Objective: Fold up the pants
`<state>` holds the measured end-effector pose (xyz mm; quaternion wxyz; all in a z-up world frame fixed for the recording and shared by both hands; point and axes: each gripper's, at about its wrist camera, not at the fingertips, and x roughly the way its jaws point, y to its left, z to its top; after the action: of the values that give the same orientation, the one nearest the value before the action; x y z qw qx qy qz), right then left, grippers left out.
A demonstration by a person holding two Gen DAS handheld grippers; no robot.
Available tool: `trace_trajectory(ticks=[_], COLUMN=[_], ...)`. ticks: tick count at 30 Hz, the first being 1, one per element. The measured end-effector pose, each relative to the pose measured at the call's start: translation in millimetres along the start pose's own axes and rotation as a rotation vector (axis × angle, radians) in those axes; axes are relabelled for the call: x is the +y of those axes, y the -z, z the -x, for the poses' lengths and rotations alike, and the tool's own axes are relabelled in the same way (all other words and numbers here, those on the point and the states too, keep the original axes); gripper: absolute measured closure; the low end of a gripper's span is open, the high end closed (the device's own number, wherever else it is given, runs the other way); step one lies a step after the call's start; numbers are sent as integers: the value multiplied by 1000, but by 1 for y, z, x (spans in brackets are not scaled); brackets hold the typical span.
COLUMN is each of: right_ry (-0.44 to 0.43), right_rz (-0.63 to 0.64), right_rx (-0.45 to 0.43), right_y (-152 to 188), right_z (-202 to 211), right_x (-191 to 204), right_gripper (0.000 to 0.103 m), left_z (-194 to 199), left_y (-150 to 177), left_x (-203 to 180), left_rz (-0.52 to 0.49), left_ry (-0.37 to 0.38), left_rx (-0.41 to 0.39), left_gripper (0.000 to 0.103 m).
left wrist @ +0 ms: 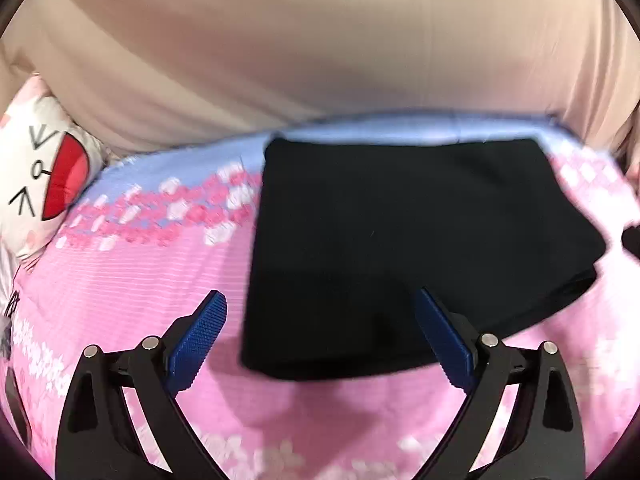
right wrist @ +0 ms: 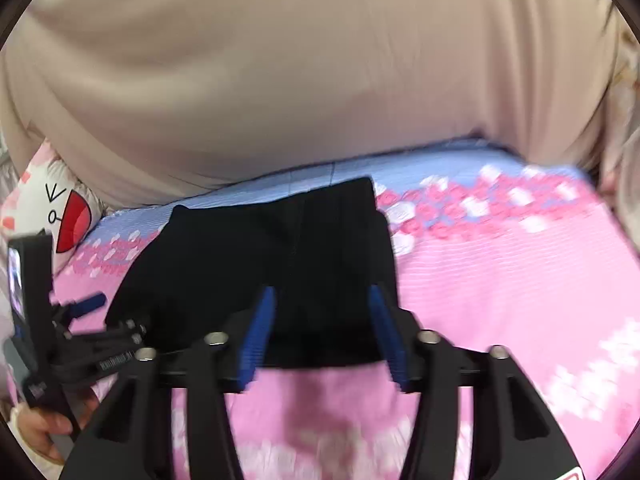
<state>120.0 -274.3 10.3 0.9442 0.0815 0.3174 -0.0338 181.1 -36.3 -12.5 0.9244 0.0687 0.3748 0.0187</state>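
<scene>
Your black pants [left wrist: 420, 240] lie folded into a flat, thick pile on the bed [left wrist: 120, 300], on the pink sheet with white flowers. The far edge of the pile sits on the blue strip of the sheet, close to the beige curtain [left wrist: 320, 40] behind the bed.

Your left gripper [left wrist: 320, 320] is spread wide and holds nothing. In the left wrist view the near left corner of the pants shows between its two blue pads. The left pad [left wrist: 200, 344] is over bare pink sheet just left of the pile, and the right pad [left wrist: 444, 340] is in front of the near part of the pile. You cannot tell if that pad touches the cloth.

Your right gripper [right wrist: 322, 320] is about half open and holds nothing too. In the right wrist view the near edge of the pants shows in the gap between its pads, and the cloth does not look pinched.

A white pillow with a red cartoon mouth [left wrist: 48, 176] lies far to the left, well apart from the pants
</scene>
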Motion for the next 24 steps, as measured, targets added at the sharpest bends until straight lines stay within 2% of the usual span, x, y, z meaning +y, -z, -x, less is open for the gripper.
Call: trace_trajectory(ticks=[1, 3, 6, 8, 10, 11, 16, 19, 24], right_ry=[21, 66, 80, 69, 78, 79, 70, 70, 64], right_rz=[21, 43, 34, 13, 0, 0, -4, 8, 17], right_rx=[-16, -46, -74, -83, -79, -79, -80, -95, -104], right_y=[4, 13, 30, 35, 40, 43, 54, 59, 67], right_z=[11, 27, 56, 65, 71, 76, 101, 114, 129], right_x=[5, 13, 17, 16, 16, 17, 22, 29, 35], right_gripper=[36, 35, 34, 33, 25, 24, 23, 17, 17], left_z=[12, 32, 64, 85, 101, 109, 128, 143, 155], left_y=[1, 5, 13, 22, 27, 32, 47, 57, 71], left_x=[1, 2, 7, 9, 11, 12, 18, 16, 16], left_rz=[5, 19, 42, 45, 46, 47, 48, 42, 20], left_ry=[2, 8, 24, 0, -26, -36, -31, -24, -25], left_rx=[-14, -29, -53, -77, -96, -103, -114, -124, -123], left_gripper=[10, 10, 9, 5, 5, 5, 5, 5, 5])
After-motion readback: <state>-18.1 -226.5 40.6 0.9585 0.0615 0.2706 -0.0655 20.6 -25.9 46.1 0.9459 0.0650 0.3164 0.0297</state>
